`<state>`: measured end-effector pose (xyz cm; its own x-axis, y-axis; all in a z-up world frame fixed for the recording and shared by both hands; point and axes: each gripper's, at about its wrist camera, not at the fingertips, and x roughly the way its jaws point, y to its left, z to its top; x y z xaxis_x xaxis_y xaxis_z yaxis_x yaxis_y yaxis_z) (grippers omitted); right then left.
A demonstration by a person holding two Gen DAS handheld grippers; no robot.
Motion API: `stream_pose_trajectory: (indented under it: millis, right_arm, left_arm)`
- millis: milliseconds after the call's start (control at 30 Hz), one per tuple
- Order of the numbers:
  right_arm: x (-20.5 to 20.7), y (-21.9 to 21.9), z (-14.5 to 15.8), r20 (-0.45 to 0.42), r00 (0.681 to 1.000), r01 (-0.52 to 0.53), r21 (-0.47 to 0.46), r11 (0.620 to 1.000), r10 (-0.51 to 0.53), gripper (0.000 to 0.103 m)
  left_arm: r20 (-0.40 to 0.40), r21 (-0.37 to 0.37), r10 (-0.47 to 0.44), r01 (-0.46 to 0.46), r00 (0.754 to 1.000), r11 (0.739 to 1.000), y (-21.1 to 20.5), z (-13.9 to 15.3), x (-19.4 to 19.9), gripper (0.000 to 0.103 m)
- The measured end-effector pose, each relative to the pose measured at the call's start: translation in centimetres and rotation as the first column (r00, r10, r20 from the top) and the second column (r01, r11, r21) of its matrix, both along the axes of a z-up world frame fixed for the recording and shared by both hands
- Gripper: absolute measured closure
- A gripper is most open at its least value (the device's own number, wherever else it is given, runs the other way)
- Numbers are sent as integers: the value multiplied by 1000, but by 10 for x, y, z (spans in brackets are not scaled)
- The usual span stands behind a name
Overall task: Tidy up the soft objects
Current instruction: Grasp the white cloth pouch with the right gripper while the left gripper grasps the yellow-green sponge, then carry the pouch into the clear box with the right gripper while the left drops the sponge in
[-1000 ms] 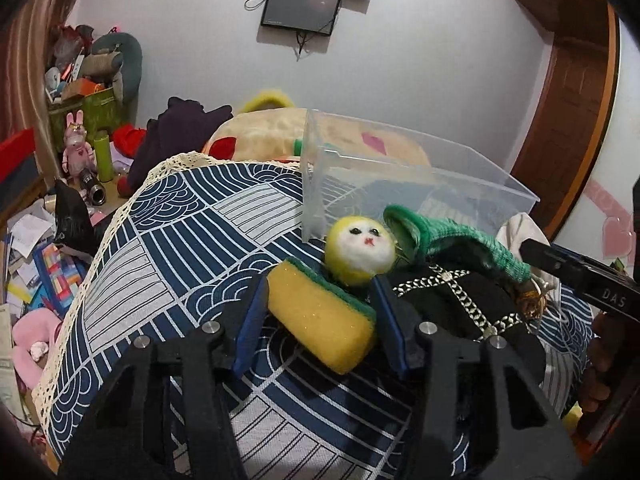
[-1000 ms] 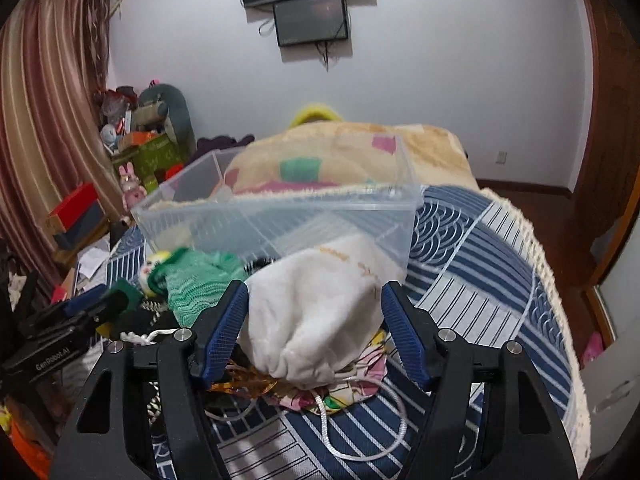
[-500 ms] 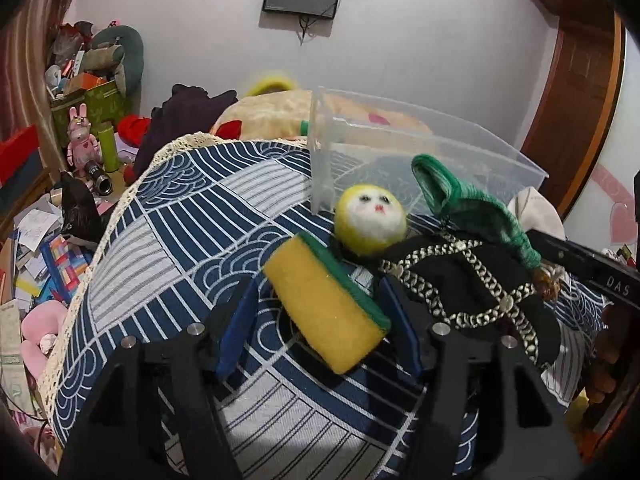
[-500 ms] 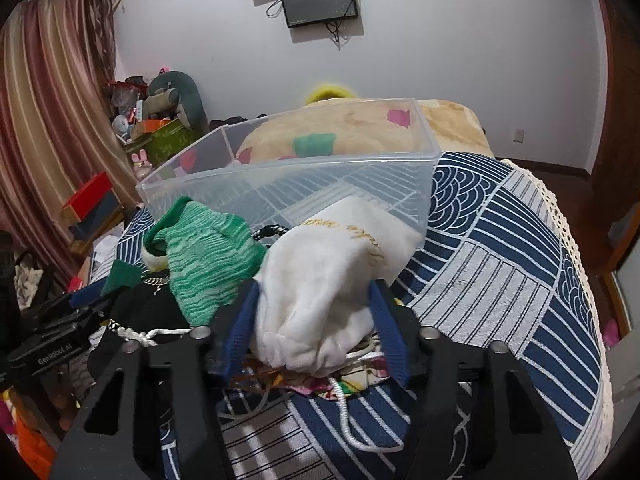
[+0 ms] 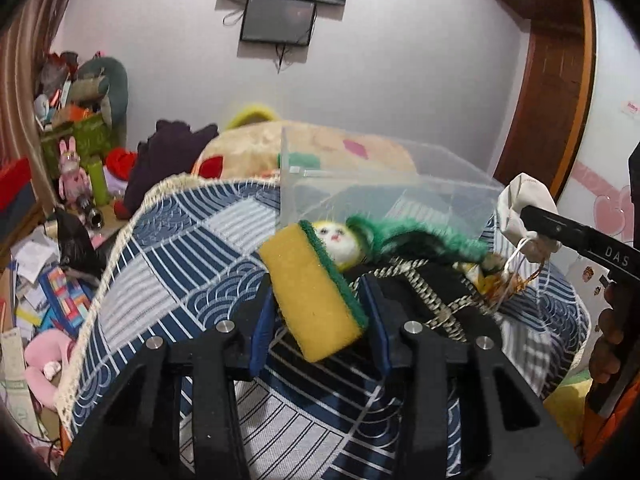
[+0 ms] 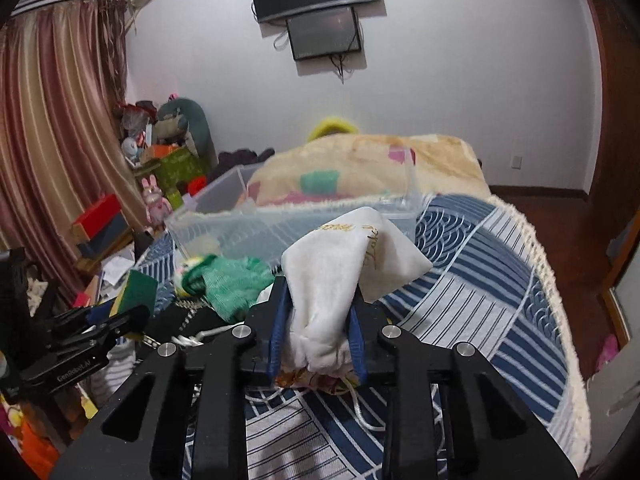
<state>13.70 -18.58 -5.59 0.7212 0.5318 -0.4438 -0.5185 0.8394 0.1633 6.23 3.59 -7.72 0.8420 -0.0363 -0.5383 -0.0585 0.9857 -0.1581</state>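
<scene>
The left gripper point(image 5: 320, 312) clamps a yellow foam sponge with a green scouring face point(image 5: 314, 294), lifted off the blue-and-white patterned bedspread point(image 5: 180, 264). At its 1 o'clock lie a small yellow-and-white plush face point(image 5: 340, 242) and a green knitted cloth point(image 5: 420, 236), and at its 12 o'clock stands the clear plastic storage bin point(image 5: 384, 188). The right gripper point(image 6: 316, 328) pinches a white drawstring fabric pouch point(image 6: 340, 276), raised before the bin at its 12 o'clock.

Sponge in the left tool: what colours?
Yellow sponge with a green scouring layer; clearest in left wrist view.
</scene>
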Motion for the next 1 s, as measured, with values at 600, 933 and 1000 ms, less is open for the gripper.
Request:
stream_pose_trajectory:
  millis: [600,933,1000]
  right_arm:
    - [-4,-7,44,146,988,38,17,999,-41,78]
    - [11,5,65,211,976,48,36,998,-55,78]
    - [13,8,69,225,973,50,42,998,-58,78]
  left_arm:
    - [140,-3,-48,49,989,999,7,62,20,61]
    - [149,1,-43,43,988,999,10,80,54,61]
    - [144,19,-28,26,989,999,10,81,63,61]
